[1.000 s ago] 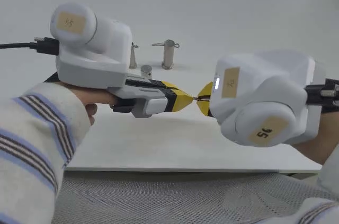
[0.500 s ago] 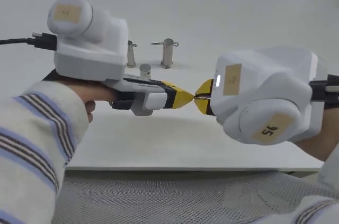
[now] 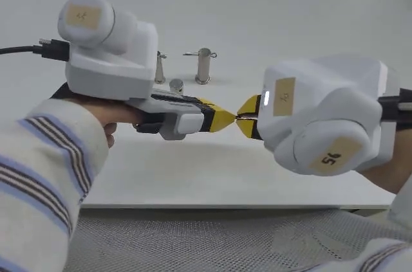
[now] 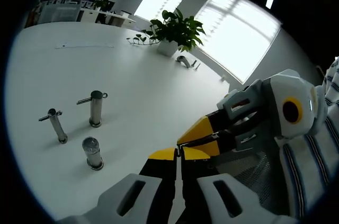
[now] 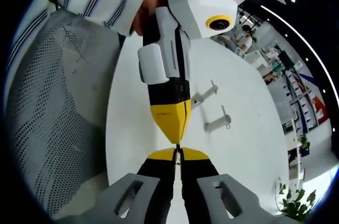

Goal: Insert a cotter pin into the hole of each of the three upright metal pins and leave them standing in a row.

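Three upright metal pins stand at the back of the white board. The left pin [image 3: 159,67] and the right pin [image 3: 203,65] each carry a cotter pin through the top. The short front pin [image 3: 176,85] has none. In the left gripper view these are the left pin [image 4: 55,124], the right pin [image 4: 96,108] and the bare pin [image 4: 92,152]. My left gripper [image 3: 228,119] and right gripper [image 3: 242,119] meet tip to tip in front of them, both shut. A thin cotter pin [image 5: 177,149] is pinched between the two sets of tips and is mostly hidden.
The white board [image 3: 193,175] lies on a grey mesh mat [image 3: 212,240] near the table's front edge. A black cable [image 3: 19,52] leaves the left gripper to the left. A potted plant [image 4: 175,33] stands far back on the table.
The two grippers' yellow tips have drawn closer together until they nearly touch. The metal pins have not moved.
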Action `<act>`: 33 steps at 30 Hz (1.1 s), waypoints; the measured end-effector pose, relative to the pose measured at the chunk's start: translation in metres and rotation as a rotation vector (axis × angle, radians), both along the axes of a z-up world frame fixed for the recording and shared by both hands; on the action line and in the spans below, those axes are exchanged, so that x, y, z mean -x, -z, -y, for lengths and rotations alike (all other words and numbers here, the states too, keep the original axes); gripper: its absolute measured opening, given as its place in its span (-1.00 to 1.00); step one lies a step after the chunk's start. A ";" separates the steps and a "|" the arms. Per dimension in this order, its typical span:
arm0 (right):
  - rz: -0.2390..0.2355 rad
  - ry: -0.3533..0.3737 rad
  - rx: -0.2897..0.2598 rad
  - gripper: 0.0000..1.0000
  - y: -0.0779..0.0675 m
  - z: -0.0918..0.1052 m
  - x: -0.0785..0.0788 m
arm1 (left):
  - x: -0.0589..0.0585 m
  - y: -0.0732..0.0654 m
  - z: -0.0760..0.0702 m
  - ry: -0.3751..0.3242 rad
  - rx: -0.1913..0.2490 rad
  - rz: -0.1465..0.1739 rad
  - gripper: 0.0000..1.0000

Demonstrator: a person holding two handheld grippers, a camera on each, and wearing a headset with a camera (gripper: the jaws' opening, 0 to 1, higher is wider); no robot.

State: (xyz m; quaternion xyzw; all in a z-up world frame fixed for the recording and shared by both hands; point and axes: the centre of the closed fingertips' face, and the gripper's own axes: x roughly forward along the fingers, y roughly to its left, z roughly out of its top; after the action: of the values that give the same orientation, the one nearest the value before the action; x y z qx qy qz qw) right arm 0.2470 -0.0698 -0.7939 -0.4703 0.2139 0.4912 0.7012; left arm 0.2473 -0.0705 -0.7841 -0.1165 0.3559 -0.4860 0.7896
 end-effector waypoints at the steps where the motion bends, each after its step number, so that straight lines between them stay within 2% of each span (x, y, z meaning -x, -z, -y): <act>1: 0.004 -0.007 0.001 -0.93 0.000 0.000 0.000 | 0.000 0.000 0.000 0.002 -0.001 0.000 -1.00; 4: 0.005 -0.015 0.000 -0.92 -0.001 -0.001 0.001 | 0.001 -0.001 -0.001 0.005 -0.002 0.001 -1.00; 7: 0.000 -0.026 0.004 -0.92 -0.001 -0.001 0.002 | 0.004 -0.001 -0.001 0.017 -0.012 0.020 -1.00; 12: -0.005 -0.033 0.000 -0.86 -0.001 0.000 0.002 | 0.006 -0.002 -0.001 0.025 -0.008 0.022 -1.00; 17: -0.038 -0.021 -0.040 -0.79 -0.005 0.002 0.001 | 0.007 -0.004 -0.001 0.030 -0.007 0.033 -1.00; 21: -0.126 -0.002 -0.114 -0.72 -0.006 0.002 0.004 | 0.008 -0.006 -0.002 0.051 -0.007 0.053 -1.00; 24: -0.194 0.009 -0.123 -0.68 -0.003 0.008 0.006 | 0.008 -0.006 -0.004 0.075 -0.011 0.072 -1.00; 25: -0.225 0.031 -0.150 -0.68 -0.003 0.008 0.006 | 0.009 -0.006 -0.004 0.090 -0.014 0.083 -1.00; 28: -0.307 0.051 -0.208 -0.67 -0.005 0.010 0.008 | 0.012 -0.007 -0.006 0.129 -0.019 0.120 -1.00; 29: -0.331 0.055 -0.235 -0.67 -0.007 0.010 0.008 | 0.013 -0.008 -0.006 0.150 -0.022 0.145 -1.00; 31: -0.372 0.065 -0.267 -0.67 -0.010 0.011 0.009 | 0.014 -0.009 -0.007 0.179 -0.026 0.182 -1.00; 33: -0.393 0.062 -0.293 -0.67 -0.013 0.012 0.008 | 0.016 -0.011 -0.006 0.211 -0.024 0.216 -1.00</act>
State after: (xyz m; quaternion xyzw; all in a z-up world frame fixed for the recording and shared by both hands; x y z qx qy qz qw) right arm 0.2386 -0.0819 -0.7811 -0.2523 0.2872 0.5772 0.7216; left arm 0.2318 -0.0642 -0.7735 -0.0163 0.2850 -0.5716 0.7693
